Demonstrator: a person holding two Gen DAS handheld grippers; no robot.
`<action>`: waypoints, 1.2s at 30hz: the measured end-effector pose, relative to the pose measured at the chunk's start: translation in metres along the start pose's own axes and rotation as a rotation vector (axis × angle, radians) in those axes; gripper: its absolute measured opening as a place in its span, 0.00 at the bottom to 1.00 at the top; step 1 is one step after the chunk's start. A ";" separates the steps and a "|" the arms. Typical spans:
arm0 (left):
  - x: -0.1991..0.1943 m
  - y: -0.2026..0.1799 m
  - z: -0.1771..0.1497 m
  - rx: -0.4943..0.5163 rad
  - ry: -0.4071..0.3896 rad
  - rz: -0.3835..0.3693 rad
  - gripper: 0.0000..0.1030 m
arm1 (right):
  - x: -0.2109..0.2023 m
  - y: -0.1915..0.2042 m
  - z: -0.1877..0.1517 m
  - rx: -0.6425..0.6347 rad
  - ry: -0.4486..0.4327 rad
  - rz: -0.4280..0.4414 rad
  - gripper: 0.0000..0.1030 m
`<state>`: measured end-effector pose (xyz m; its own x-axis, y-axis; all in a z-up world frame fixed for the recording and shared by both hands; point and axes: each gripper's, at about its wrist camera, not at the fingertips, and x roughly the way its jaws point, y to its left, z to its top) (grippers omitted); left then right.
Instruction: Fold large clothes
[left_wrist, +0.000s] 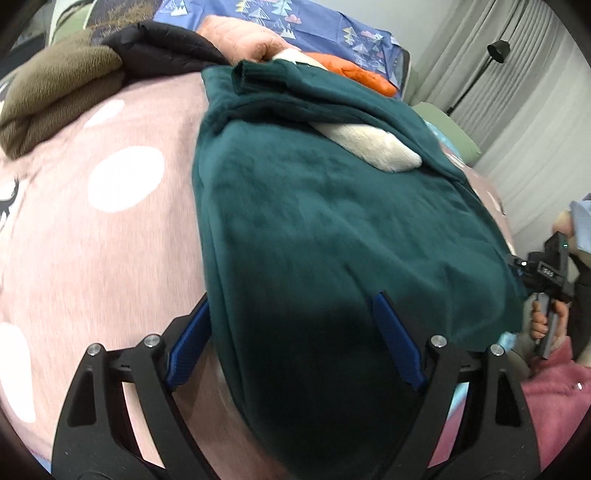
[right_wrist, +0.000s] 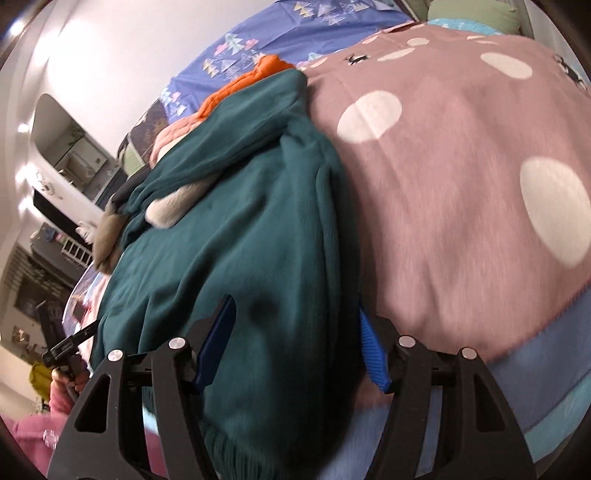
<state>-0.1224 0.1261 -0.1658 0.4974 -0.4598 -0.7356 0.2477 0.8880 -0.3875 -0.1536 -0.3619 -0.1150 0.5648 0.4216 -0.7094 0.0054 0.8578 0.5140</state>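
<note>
A dark green fleece garment lies folded on the pink spotted blanket. A sleeve is folded across its far end, and a cream piece peeks out from under it. My left gripper stands wide open over the garment's near left edge, one blue pad beside the fabric and the other on top. My right gripper is open over the near right edge, with fabric between its jaws. Each gripper shows in the other's view, the right gripper and the left gripper, each in a hand.
Brown clothing, black clothing and an orange garment are piled at the far side. A blue patterned sheet lies beyond. A person's pink sleeve is near the bed's edge. Curtains and a lamp stand are at the right.
</note>
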 end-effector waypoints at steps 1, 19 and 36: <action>-0.002 -0.003 -0.005 0.012 0.006 -0.008 0.83 | -0.002 0.002 -0.003 -0.005 0.005 0.008 0.63; -0.099 -0.060 0.053 0.101 -0.403 0.032 0.21 | -0.086 0.067 0.053 0.020 -0.259 0.202 0.18; -0.093 -0.032 0.040 -0.037 -0.362 0.008 0.22 | -0.074 0.052 0.057 0.108 -0.245 0.162 0.20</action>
<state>-0.1431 0.1412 -0.0623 0.7631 -0.4133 -0.4968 0.2156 0.8875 -0.4073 -0.1483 -0.3655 -0.0088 0.7473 0.4558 -0.4835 -0.0209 0.7435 0.6685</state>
